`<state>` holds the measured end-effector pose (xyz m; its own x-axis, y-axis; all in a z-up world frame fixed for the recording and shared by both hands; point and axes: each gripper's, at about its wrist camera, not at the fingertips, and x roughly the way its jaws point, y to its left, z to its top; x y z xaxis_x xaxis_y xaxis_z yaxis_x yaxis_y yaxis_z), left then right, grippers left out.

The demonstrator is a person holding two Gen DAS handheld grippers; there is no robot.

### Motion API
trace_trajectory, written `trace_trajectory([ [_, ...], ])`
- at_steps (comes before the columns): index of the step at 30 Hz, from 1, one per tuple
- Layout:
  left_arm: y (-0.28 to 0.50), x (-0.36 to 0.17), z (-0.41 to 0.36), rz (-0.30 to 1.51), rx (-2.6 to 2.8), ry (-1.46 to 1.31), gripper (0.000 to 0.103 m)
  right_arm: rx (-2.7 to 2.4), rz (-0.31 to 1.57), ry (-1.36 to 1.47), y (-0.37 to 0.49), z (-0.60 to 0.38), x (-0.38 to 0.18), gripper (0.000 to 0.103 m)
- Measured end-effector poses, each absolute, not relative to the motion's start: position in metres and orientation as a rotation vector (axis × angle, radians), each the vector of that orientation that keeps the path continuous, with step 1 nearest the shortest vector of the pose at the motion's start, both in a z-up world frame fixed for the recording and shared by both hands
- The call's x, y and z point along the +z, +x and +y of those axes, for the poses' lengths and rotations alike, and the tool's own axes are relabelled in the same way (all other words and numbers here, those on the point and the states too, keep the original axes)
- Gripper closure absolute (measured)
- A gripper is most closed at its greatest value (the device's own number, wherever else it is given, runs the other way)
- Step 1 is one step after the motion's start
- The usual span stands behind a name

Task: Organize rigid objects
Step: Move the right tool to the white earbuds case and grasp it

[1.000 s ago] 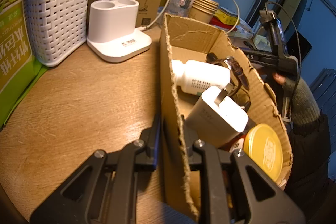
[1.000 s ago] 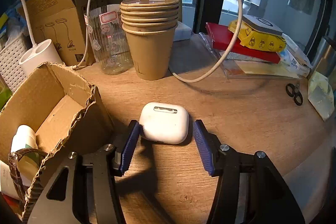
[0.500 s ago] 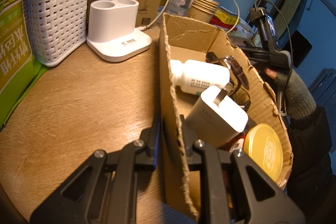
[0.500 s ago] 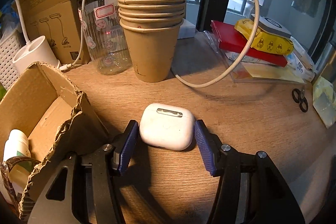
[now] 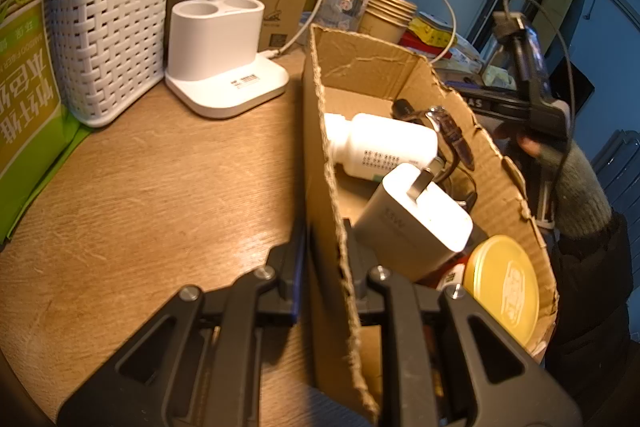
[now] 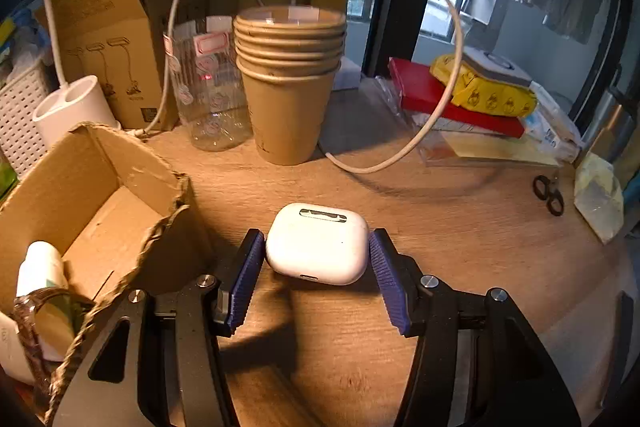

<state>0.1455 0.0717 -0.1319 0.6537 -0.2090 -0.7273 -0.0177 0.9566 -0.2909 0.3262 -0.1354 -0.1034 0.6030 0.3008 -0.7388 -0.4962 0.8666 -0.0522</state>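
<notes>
left gripper (image 5: 326, 247) clamped on cardboard box (image 5: 320, 131) wall, right gripper (image 6: 317, 267) spread around earbud case (image 6: 317, 244)

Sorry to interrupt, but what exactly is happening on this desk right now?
Someone is tidying small items into a cardboard box. The left hand-held gripper pinches the box's side wall, steadying it. The right hand-held gripper straddles a white earbud case on the desk, pads beside it, not yet clamped. A charger, bottle and yellow tin are already inside.

Wooden desk (image 6: 460, 227): cardboard box (image 6: 100, 187), earbuds case (image 6: 318, 245) mid-desk, paper cup stack (image 6: 288, 95), clear jar (image 6: 208, 87), scissors (image 6: 549, 195) near right edge, white basket (image 5: 108, 43), lamp base (image 5: 224, 67).
</notes>
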Motion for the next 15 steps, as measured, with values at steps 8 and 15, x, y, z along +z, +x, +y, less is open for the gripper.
trace_trajectory([
  [8, 0.146, -0.132, 0.072, 0.856, -0.110, -0.286, 0.086, 0.470, 0.736, -0.259, 0.298, -0.143, -0.078, 0.045],
  [15, 0.145, -0.132, 0.072, 0.855, -0.110, -0.286, 0.086, 0.476, 0.680, -0.260, 0.279, -0.144, -0.057, 0.045],
])
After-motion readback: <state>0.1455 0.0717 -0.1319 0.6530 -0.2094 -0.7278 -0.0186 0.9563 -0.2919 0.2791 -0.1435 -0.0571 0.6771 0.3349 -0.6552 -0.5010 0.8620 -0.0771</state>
